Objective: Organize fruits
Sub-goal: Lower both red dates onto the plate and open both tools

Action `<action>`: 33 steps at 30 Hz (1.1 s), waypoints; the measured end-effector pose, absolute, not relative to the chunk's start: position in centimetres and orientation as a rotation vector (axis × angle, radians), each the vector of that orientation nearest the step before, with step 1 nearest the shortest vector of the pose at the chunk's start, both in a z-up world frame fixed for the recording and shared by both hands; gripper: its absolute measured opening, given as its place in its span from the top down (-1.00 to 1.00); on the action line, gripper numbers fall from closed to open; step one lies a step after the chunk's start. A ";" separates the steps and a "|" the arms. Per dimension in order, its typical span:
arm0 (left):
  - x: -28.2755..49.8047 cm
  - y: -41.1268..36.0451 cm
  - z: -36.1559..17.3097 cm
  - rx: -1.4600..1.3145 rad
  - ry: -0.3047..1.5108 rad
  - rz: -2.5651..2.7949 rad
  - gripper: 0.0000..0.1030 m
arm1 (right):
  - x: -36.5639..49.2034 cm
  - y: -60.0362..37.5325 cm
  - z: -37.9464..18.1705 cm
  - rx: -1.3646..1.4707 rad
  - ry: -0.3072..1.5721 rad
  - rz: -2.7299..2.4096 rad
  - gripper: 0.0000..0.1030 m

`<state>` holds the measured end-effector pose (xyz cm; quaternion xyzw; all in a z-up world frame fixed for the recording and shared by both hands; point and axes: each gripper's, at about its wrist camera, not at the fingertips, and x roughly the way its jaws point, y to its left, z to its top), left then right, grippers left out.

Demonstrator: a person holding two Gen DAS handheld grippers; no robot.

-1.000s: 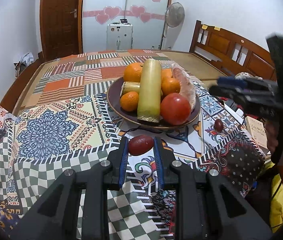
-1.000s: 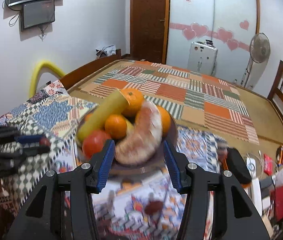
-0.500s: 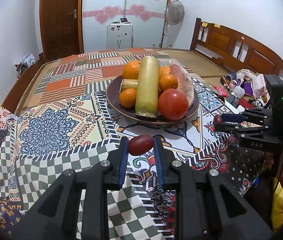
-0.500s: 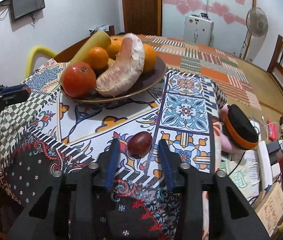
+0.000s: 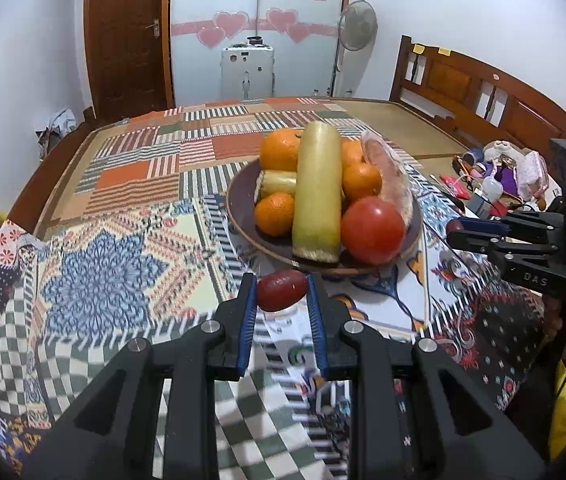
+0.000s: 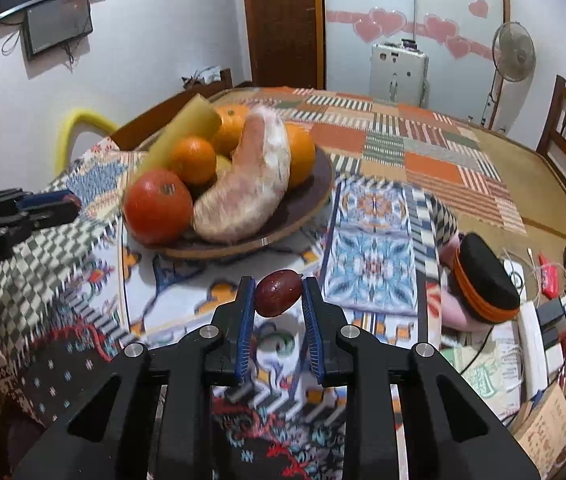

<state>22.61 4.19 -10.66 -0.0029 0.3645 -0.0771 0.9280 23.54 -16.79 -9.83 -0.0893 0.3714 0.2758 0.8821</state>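
A dark brown plate [image 5: 243, 184] on the patterned cloth holds oranges, a red tomato [image 5: 373, 230], a long pale yellow-green stalk [image 5: 319, 196] and a pinkish wrapped piece [image 5: 389, 178]. My left gripper [image 5: 282, 292] is shut on a small dark red date [image 5: 282, 290], held just in front of the plate. My right gripper [image 6: 278, 294] is shut on a second dark red date [image 6: 278, 292], lifted above the cloth right of the plate [image 6: 311, 196]. Each gripper shows in the other's view, the right [image 5: 459, 232] and the left [image 6: 63, 204].
A black and orange case [image 6: 487, 276] lies on a pink thing at the table's right edge, with cables, boxes and small clutter [image 6: 555, 320] beyond it. A wooden bench [image 5: 483, 96] stands at the right. A yellow chair back [image 6: 79, 120] is at the far left.
My right gripper closed on the second date and lifted it off the cloth, after swinging down to the table edge. My left gripper stayed shut on its date, barely moving.
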 end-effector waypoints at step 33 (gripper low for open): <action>29.8 4.6 -12.2 -0.036 0.817 -0.155 0.45 | 28.7 -14.8 -10.0 -0.234 0.786 0.547 0.56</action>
